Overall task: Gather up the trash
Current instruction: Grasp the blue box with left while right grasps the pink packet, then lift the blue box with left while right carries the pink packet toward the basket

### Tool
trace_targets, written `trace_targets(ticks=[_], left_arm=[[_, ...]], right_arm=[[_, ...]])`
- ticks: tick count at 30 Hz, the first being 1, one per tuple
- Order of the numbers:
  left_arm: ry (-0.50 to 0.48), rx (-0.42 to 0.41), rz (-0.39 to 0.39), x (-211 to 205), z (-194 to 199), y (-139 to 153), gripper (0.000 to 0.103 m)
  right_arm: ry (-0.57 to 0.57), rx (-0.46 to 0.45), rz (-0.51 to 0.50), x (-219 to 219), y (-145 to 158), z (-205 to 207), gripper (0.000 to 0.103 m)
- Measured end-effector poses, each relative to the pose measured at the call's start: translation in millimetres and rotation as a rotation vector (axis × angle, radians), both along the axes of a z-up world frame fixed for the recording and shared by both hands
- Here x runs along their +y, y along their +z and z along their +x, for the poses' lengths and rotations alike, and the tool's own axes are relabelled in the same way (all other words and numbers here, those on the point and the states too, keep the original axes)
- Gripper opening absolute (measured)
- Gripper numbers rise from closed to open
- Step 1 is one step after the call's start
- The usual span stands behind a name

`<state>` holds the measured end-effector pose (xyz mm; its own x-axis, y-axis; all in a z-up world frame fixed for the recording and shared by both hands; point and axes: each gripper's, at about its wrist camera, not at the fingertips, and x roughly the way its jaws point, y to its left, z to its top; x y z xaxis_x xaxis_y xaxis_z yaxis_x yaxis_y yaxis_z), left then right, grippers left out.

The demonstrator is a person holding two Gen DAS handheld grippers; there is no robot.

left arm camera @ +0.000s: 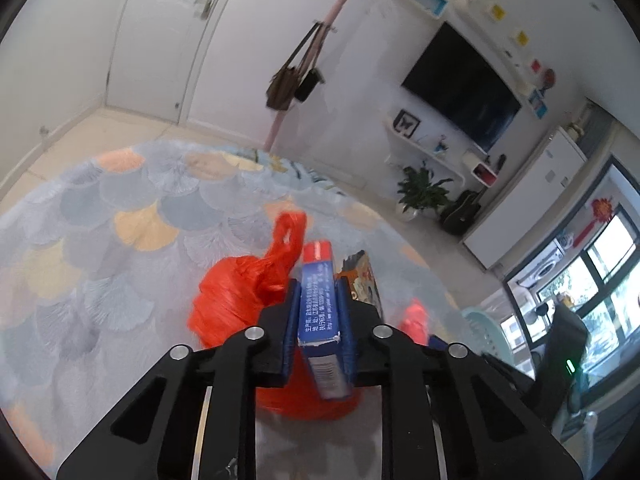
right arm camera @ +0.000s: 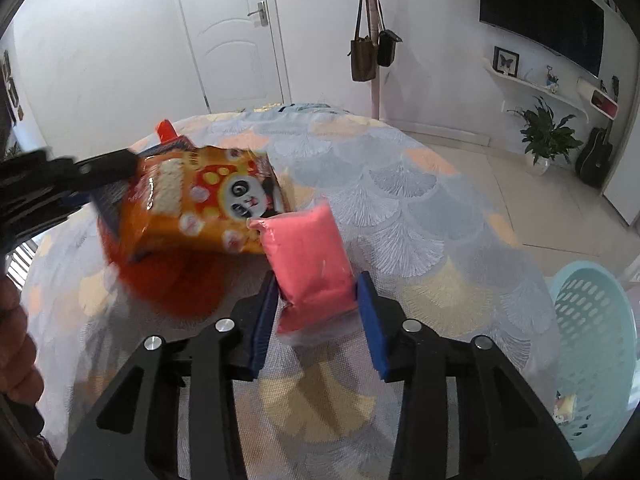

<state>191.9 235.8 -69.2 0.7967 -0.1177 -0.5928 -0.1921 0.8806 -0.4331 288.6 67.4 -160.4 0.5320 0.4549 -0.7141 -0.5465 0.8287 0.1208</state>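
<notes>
Left tongs [left arm camera: 318,300]: blue pads clenched on a narrow blue-and-red cardboard box [left arm camera: 320,312], held edge-on, printed text facing the camera. Box sits above a knotted red-orange plastic bag [left arm camera: 236,300] lying on the round surface [left arm camera: 120,216], which is covered with a fan-pattern cloth in grey, blue and peach. Just right of the box, the edge of an orange snack packet [left arm camera: 362,280] shows.

Right tongs [right arm camera: 318,292]: blue pads grasping a pink soft packet in clear wrap [right arm camera: 310,256], held lengthwise between them, its far end touching the orange snack packet with a panda face [right arm camera: 208,200]. That packet looks raised over the red-orange bag [right arm camera: 168,276]; motion blur, so contact cannot be told. Left tongs visible at the left edge [right arm camera: 132,168], next to the packet, with the blue box [right arm camera: 116,200] behind it.

Pale turquoise perforated plastic basket [right arm camera: 592,352] stands beside the surface at lower right, a small wrapper [right arm camera: 565,408] inside it. Basket rim also visible in the left view [left arm camera: 486,328].

Background: white door [right arm camera: 236,36], pink coat stand [right arm camera: 374,40] with two hanging bags, wall television [left arm camera: 460,88], potted plant [right arm camera: 544,132], guitar [right arm camera: 596,156].
</notes>
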Motion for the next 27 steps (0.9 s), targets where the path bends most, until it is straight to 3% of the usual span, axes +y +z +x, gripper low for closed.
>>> trace_targets(ticks=[6,12,17,18,23,27], left_arm=[[-0.001,-0.035,0.004,-9.8,-59.5,9.6,0.016],[-0.037,0.006,-0.04,-19.4,-111.2,-9.7,0.012],[-0.049,0.055,0.003,-28.5,-134.9,-21.7,0.013],[-0.036,0.064,0.031,-28.9,-136.1,-23.2,0.016],[0.008,0.033,0.115,-24.9,-121.5,-13.6,0.06],[-0.007,0.042,0.203,-28.3,-90.2,-9.9,0.056]], right_arm=[[-0.005,0.012,0.019,-4.3,-0.3,2.2,0.036],[-0.008,0.015,0.031,-5.7,0.6,1.3,0.036],[-0.04,0.033,0.06,-19.4,2.7,-7.7,0.036],[-0.046,0.04,0.064,-21.7,2.2,-10.7,0.036],[-0.058,0.044,0.068,-32.8,0.9,-31.8,0.036],[-0.055,0.047,0.058,-37.3,-0.6,-44.2,0.036]])
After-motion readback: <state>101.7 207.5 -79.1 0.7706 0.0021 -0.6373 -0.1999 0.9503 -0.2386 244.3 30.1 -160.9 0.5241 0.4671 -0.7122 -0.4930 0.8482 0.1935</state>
